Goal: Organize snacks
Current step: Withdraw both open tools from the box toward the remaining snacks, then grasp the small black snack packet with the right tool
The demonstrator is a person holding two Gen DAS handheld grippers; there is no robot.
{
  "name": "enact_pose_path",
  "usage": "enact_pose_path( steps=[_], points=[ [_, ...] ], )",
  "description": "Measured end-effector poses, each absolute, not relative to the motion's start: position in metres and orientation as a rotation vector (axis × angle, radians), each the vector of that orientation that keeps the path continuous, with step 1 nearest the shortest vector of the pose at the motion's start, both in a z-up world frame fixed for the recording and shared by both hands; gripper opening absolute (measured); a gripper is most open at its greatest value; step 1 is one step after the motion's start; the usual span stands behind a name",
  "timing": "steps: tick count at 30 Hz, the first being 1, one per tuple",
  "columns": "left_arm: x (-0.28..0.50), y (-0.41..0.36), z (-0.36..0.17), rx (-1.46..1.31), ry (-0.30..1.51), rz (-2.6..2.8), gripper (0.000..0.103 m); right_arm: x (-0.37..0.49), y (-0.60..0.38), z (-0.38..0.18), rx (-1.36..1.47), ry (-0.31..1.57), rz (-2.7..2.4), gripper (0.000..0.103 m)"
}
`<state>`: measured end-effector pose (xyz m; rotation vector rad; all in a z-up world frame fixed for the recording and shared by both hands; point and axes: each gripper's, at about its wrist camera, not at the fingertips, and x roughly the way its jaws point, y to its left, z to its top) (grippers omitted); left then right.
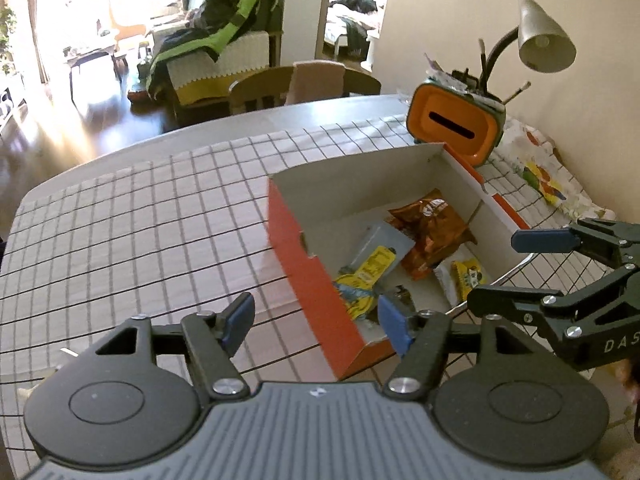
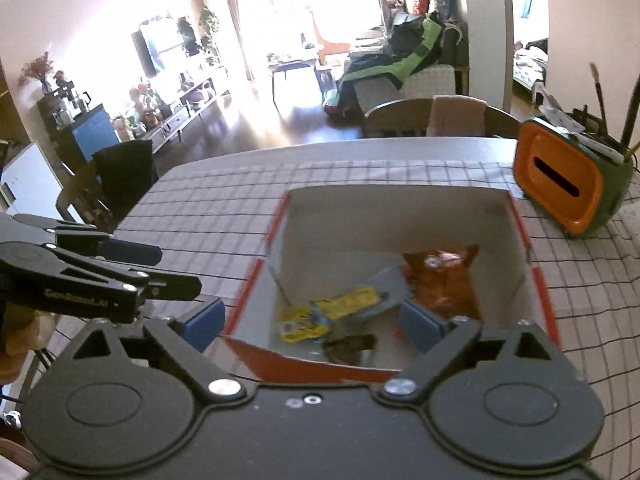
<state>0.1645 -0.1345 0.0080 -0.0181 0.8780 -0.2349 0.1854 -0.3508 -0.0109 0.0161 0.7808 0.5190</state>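
Observation:
An orange cardboard box (image 1: 304, 264) with white inner walls (image 2: 400, 220) stands open on the checked tablecloth. Inside lie an orange chip bag (image 1: 432, 232) (image 2: 444, 284), a grey packet (image 1: 384, 244), a yellow wrapper (image 1: 360, 280) (image 2: 320, 312), a small yellow-and-white pack (image 1: 464, 276) and a dark brown item (image 2: 352, 346). My left gripper (image 1: 316, 326) is open and empty over the box's near left corner. My right gripper (image 2: 316, 322) is open and empty above the box's near edge; it also shows in the left wrist view (image 1: 516, 268).
An orange-and-green holder (image 1: 456, 124) (image 2: 568, 184) with brushes stands behind the box, next to a desk lamp (image 1: 540, 40). A patterned cloth (image 1: 544, 176) lies by the wall. Chairs (image 1: 304, 84) stand at the table's far edge. A wire basket rim (image 1: 516, 272) is at right.

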Motion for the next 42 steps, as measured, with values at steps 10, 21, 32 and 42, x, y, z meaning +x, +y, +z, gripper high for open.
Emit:
enact_pose_path(
  steps=[10, 21, 32, 42],
  points=[
    [0.117, -0.065, 0.015, -0.041, 0.805, -0.181, 0.083, 0.159, -0.285, -0.004, 0.001, 0.716, 0.584, 0.103],
    [0.084, 0.027, -0.006, -0.065, 0.830, -0.107, 0.084, 0.145, -0.205, -0.019, -0.059, 0.746, 0.685, 0.103],
    [0.082, 0.096, -0.057, -0.096, 0.927, 0.027, 0.084, 0.133, -0.128, -0.056, -0.153, 0.820, 0.792, 0.102],
    [0.095, 0.128, -0.109, -0.136, 1.050, 0.114, 0.084, 0.127, -0.068, -0.095, -0.338, 0.894, 0.906, 0.093]
  ],
)
